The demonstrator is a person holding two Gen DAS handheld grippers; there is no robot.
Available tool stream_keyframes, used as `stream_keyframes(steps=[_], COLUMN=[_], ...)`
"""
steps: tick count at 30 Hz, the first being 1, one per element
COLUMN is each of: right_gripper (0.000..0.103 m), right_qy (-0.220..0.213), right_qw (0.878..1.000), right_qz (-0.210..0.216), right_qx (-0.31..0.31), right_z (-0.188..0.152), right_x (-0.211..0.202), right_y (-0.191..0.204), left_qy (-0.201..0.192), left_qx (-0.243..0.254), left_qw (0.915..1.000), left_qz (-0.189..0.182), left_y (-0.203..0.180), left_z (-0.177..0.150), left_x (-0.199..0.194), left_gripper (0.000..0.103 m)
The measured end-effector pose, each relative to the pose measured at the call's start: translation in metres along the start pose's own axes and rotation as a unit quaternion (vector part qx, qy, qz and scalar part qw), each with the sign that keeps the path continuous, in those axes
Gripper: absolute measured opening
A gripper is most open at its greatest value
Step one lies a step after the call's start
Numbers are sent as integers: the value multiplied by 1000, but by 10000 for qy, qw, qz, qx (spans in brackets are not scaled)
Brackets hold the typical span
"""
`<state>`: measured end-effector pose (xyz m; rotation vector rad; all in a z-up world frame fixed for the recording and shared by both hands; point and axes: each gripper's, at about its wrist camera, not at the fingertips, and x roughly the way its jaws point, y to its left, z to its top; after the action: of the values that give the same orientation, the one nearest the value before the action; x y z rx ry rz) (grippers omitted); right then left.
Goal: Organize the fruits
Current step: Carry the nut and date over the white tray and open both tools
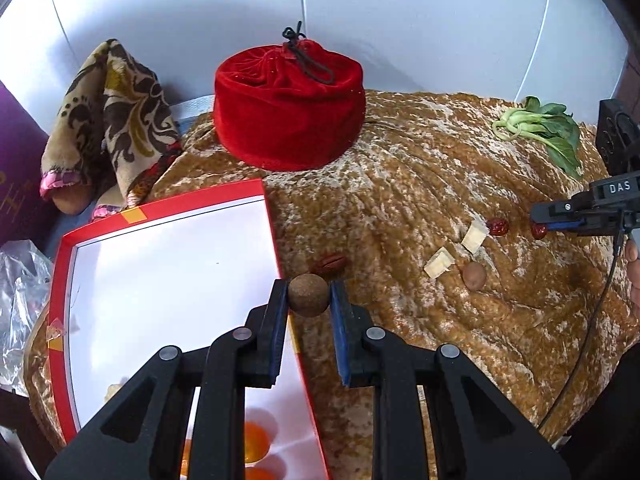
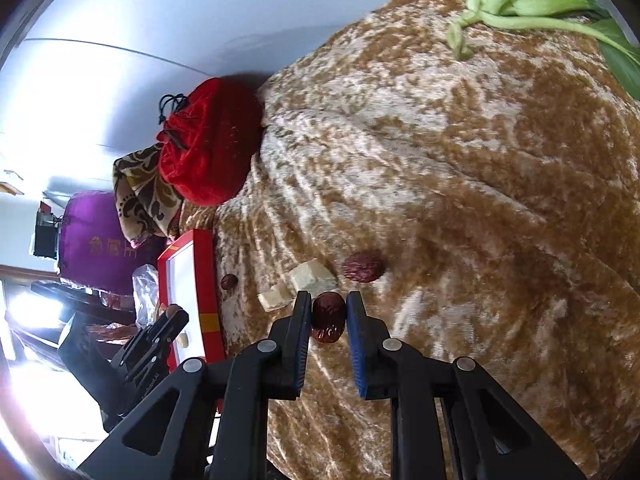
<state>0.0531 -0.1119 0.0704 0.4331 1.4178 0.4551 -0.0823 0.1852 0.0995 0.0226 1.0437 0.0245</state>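
Note:
My left gripper is shut on a round brown fruit and holds it over the right edge of a red-rimmed white box. My right gripper is shut on a red date low over the brown cloth; it also shows in the left wrist view. A second red date lies just beyond it. A pecan lies beside the box. A small brown fruit lies near two pale chunks.
A red velvet pouch stands at the back of the brown cloth. Green leafy stalks lie at the far right. A patterned cloth and a plastic bag sit left of the box. Orange items lie in the box's near end.

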Motion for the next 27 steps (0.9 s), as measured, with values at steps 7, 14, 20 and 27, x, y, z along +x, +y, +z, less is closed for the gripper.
stream_keyframes(steps=[7, 14, 20, 27], right_gripper=[18, 18, 18, 18], right_qy=[-142, -17, -102, -584], right_qw=[9996, 9986, 9967, 9917], right_qz=[163, 257, 422, 594], right_qx=[-156, -456, -680, -976], right_z=[-4, -19, -22, -7], right_x=[-3, 10, 9, -27], right_y=[19, 52, 85, 127], left_qy=[-9, -37, -63, -105], left_qx=[-128, -340, -504, -710], left_qw=[9999, 9993, 9981, 9963], left_qz=[56, 160, 339, 468], left_y=[10, 25, 45, 71], left_z=[-2, -4, -11, -24], left_x=[-4, -9, -15, -23], left_gripper=[19, 19, 19, 19])
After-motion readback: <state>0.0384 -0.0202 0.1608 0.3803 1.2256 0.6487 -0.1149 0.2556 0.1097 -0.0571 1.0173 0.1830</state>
